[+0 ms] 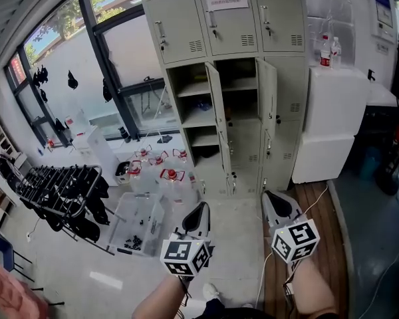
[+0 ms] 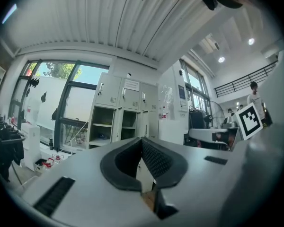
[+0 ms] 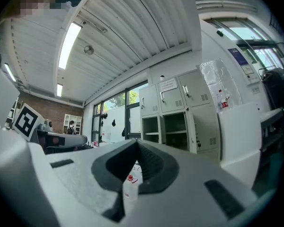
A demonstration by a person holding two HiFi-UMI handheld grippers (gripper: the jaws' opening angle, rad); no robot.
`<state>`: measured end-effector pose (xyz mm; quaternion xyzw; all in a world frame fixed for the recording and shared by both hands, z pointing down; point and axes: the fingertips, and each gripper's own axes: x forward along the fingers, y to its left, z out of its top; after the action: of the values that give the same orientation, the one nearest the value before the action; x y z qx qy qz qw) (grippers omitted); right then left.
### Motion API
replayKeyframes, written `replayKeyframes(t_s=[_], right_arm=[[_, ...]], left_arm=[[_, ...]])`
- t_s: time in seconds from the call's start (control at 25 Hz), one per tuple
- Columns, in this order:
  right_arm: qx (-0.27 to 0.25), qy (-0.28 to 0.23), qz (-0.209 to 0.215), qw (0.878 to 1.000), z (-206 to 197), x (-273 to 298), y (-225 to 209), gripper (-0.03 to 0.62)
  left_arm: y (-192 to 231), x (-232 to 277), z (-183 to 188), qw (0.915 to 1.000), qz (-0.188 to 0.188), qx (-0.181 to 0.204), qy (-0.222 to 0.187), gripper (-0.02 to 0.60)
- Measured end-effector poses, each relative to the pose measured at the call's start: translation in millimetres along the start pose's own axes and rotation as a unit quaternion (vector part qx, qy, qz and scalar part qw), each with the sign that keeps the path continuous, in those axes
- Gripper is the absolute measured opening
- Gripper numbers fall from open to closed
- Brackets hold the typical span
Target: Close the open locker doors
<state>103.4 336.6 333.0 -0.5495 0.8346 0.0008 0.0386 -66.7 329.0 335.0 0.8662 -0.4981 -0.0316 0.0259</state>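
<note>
Jaws of the left gripper (image 1: 198, 219) and right gripper (image 1: 278, 209) are pressing closed, holding nothing. In the upper middle, the left open door (image 1: 217, 121) and right open door (image 1: 266, 108) are hanging wide, well apart from both. Stepping close and pushing each flat is looking best. Water jugs (image 1: 165, 173) are crowding the floor at the left.

Stood against the far wall as a beige steel locker bank (image 1: 289, 145). Showed three top doors (image 1: 227, 18) shut. Had two tall lower doors, left open door (image 1: 217, 121) and right open door (image 1: 266, 115), swung out toward the near side, baring shelved compartments (image 1: 194, 111).
</note>
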Motion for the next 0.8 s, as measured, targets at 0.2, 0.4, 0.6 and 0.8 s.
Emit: replayKeyframes(t_s=[0.2, 0.4, 0.6, 0.8], right_arm=[[0.000, 0.005, 0.005, 1.000, -7.2, 22.9, 6.7, 0.002], [0.005, 0.007, 0.009, 1.000, -10.0, 51.1, 8.8, 0.011], [0.005, 0.008, 0.002, 1.000, -12.1, 82.5, 9.6, 0.032], [-0.002, 0.010, 0.001, 1.000, -15.2, 116.4, 15.5, 0.101]], left_arm=[[23.0, 10.0, -2.3, 1.0000, 0.002, -0.003, 0.004, 0.003], [47.9, 26.1, -0.7, 1.0000, 0.006, -0.006, 0.004, 0.003], [75.9, 45.7, -0.8, 0.9999, 0.002, -0.007, 0.009, 0.025], [103.2, 66.7, -0.7, 0.9999, -0.012, 0.003, 0.011, 0.136]])
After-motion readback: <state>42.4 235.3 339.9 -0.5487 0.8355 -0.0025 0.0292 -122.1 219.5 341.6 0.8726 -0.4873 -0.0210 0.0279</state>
